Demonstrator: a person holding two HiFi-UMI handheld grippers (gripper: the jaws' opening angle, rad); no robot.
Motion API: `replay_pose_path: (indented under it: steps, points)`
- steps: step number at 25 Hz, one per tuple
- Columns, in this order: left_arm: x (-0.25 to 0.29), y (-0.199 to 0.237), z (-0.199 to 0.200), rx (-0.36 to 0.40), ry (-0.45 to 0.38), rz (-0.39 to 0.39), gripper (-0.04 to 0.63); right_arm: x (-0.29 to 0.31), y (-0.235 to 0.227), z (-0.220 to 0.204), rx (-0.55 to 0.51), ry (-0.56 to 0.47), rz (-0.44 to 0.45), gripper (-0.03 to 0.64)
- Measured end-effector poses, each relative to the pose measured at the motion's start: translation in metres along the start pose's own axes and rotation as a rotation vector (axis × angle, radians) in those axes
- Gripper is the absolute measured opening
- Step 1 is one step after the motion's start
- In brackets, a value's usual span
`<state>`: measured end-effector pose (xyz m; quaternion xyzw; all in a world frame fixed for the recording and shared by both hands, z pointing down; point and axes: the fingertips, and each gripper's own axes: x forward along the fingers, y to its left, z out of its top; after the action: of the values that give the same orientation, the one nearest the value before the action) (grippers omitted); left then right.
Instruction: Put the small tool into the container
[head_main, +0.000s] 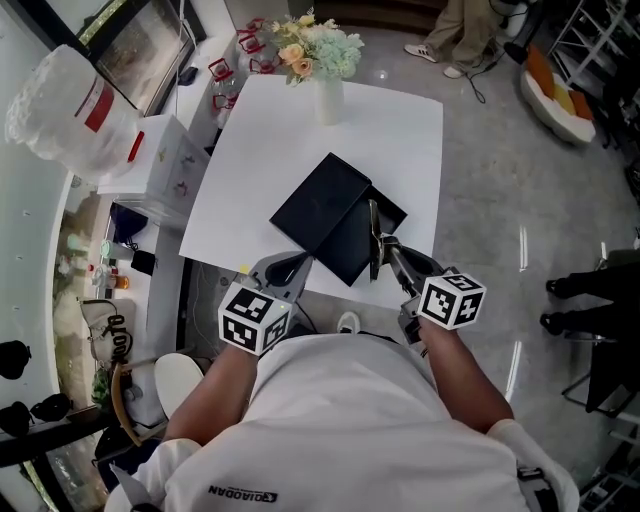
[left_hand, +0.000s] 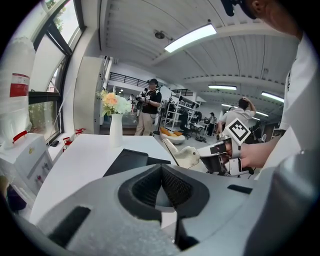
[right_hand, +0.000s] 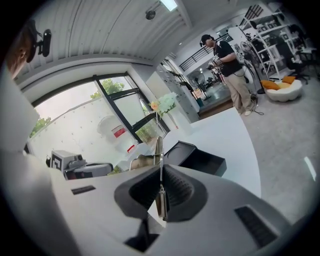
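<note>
White tabletop (head_main: 400, 150) stretches ahead of both grippers. The right gripper (right_hand: 160, 172) is clenched on the small tool (right_hand: 158, 150), a thin metal strip that stands up from between its jaws. Just ahead of the tool's tip and slightly to its right, the black container (right_hand: 200, 159) lies open on the table; the tool is in the grip, not in the container. The left gripper (left_hand: 161, 172), off to the right gripper's left, has its jaws pressed together with nothing between them. Farther out, past the container, stands a white vase (head_main: 328, 98) of flowers.
</note>
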<state>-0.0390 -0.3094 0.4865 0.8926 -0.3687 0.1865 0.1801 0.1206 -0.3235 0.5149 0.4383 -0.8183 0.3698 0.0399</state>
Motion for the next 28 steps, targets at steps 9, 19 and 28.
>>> replay_pose_path:
  steps: [9,19,28]
  points:
    - [-0.002,0.014,-0.006,0.003,0.005,0.011,0.009,0.047,-0.043,-0.028,0.43,0.023,-0.08,0.034]
    - [-0.015,0.023,-0.013,0.016,0.012,0.024,0.009,0.103,-0.07,-0.05,0.533,0.077,-0.194,0.034]
    - [-0.026,0.029,-0.022,0.025,0.017,0.043,0.009,0.131,-0.081,-0.059,0.565,0.111,-0.268,0.049]
